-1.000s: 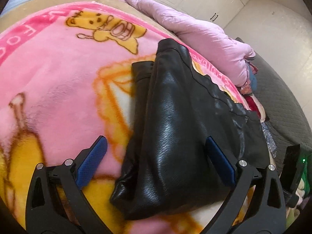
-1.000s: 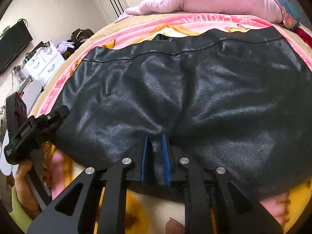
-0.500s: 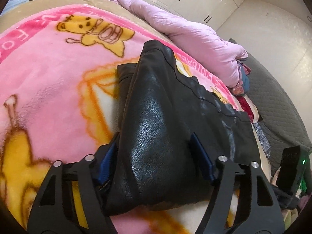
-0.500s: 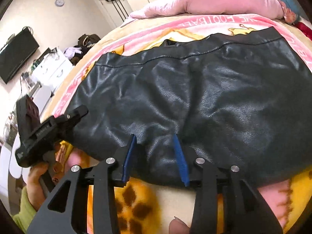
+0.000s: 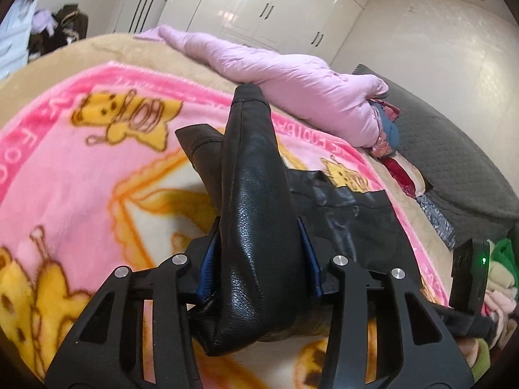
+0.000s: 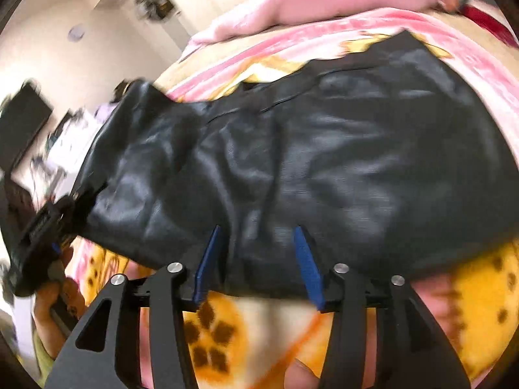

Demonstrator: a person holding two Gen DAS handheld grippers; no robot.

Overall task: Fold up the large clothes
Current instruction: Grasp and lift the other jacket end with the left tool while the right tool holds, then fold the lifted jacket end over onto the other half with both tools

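Note:
A black leather garment point(image 5: 253, 168) lies on a pink cartoon blanket point(image 5: 81, 162) on a bed. My left gripper point(image 5: 256, 227) has its jaws closing on the garment's bunched left end. The blue pads press the fold from both sides and hold it lifted off the blanket. In the right wrist view the garment point(image 6: 324, 149) spreads wide, with its left end raised by the left gripper point(image 6: 42, 227). My right gripper point(image 6: 257, 228) is at the near hem with its jaws opening. The hem lies between the pads, which stand apart from it.
A pink padded jacket point(image 5: 292, 97) lies along the bed's far side, with a grey quilt point(image 5: 454, 162) and piled clothes point(image 5: 499, 275) to the right. White wardrobes point(image 5: 259, 9) line the back wall. A hand point(image 6: 48, 298) holds the left gripper.
The left jaws went from wide apart to closed on the garment's end and raised it. The right jaws, shut on the hem before, have spread apart and let it go.

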